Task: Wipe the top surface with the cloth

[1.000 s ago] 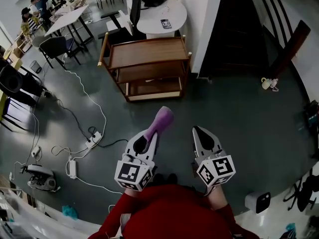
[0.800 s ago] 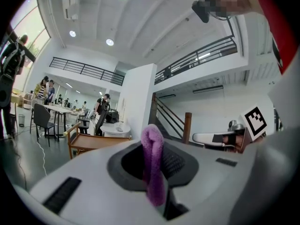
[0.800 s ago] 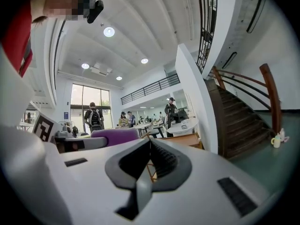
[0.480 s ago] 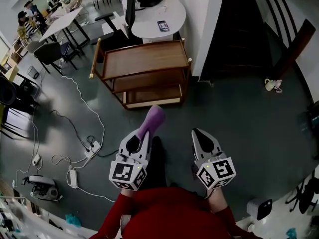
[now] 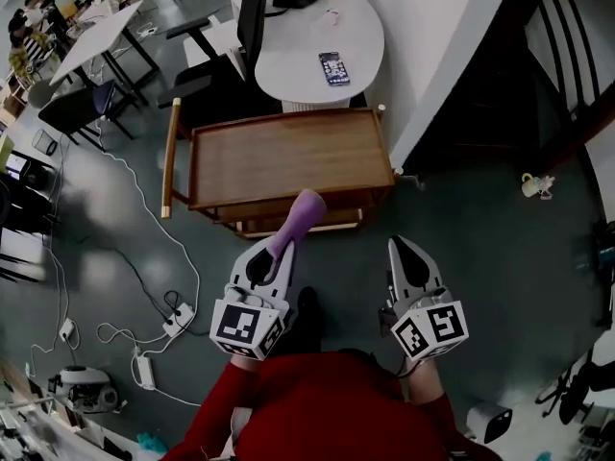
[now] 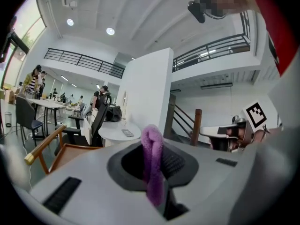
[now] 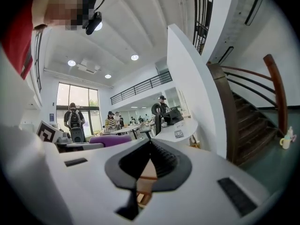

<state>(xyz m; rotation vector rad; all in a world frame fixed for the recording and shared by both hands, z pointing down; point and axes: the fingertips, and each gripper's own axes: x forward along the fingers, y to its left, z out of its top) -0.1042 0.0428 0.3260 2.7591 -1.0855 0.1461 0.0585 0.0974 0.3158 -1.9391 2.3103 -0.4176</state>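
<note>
Your left gripper (image 5: 274, 254) clamps the cloth (image 5: 301, 216), which points at the near edge of the cart top (image 5: 279, 157) — straight ahead; your right gripper (image 5: 403, 249) is closed, empty.

**Layout, head view.** The cart (image 5: 288, 157) is standing in front of the person. A round table (image 5: 307, 36) is standing behind it, with a phone (image 5: 333, 68) lying on top. A wall (image 5: 432, 46) is rising just right of the cart. The left gripper (image 5: 274, 255) is hovering at the cart's near edge, the cloth (image 5: 301, 215) sitting between its jaws and reaching over that edge. The right gripper (image 5: 404, 248) is hanging to its right, apart. Power strips (image 5: 179, 320) are lying on the floor (image 5: 500, 257) at left.
</note>
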